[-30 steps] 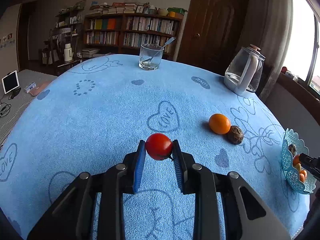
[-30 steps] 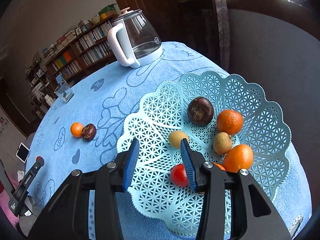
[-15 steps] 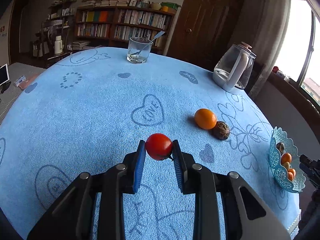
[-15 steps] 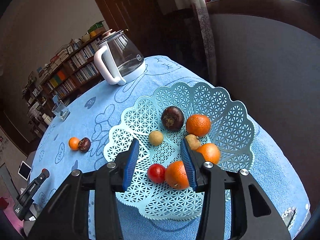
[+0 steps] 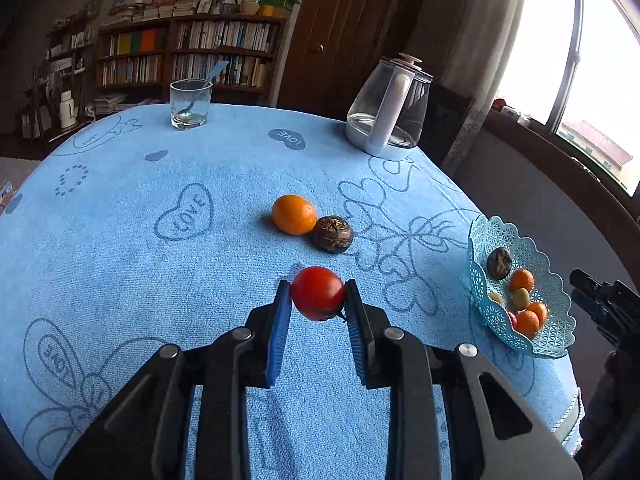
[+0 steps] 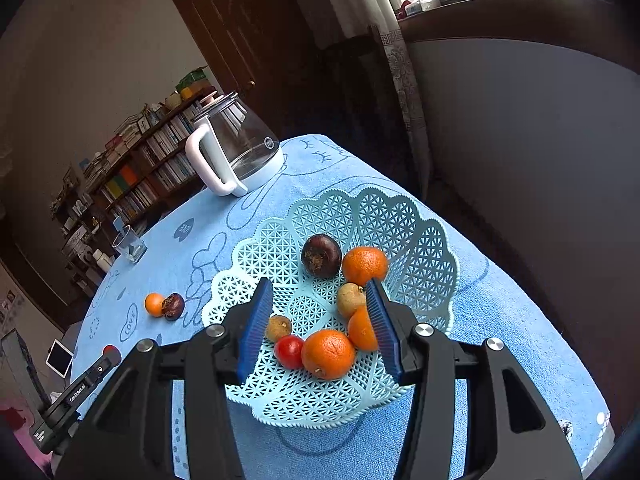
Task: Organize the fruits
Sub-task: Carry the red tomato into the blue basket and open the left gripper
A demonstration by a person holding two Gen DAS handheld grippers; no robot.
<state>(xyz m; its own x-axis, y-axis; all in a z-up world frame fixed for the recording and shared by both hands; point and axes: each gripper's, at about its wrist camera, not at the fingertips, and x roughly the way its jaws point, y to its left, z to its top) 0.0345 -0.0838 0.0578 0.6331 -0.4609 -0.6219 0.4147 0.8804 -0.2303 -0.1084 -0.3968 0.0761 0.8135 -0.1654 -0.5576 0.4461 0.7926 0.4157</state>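
Observation:
My left gripper [image 5: 317, 295] is shut on a red tomato [image 5: 317, 293] and holds it above the blue cloth. Ahead of it on the cloth lie an orange [image 5: 294, 214] and a dark brown fruit [image 5: 332, 234], touching each other. The light blue lattice basket [image 5: 480, 240] stands at the table's right edge with several fruits inside. In the right wrist view my right gripper [image 6: 318, 308] hangs over that basket [image 6: 424, 248], jaws opening, nothing pressed between the pads. Below it lie oranges [image 6: 328, 354], a tomato [image 6: 289, 351] and a dark fruit [image 6: 321, 255].
A glass kettle [image 5: 390, 114] with a white handle stands at the far right of the table. A drinking glass [image 5: 190, 104] with a spoon stands at the far side. Bookshelves, a door and a window lie beyond. The table drops off just right of the basket.
My left gripper swung toward the right with the tomato, so the basket and loose fruits sit nearer. My right gripper pulled back from the basket and its jaws have spread wider.

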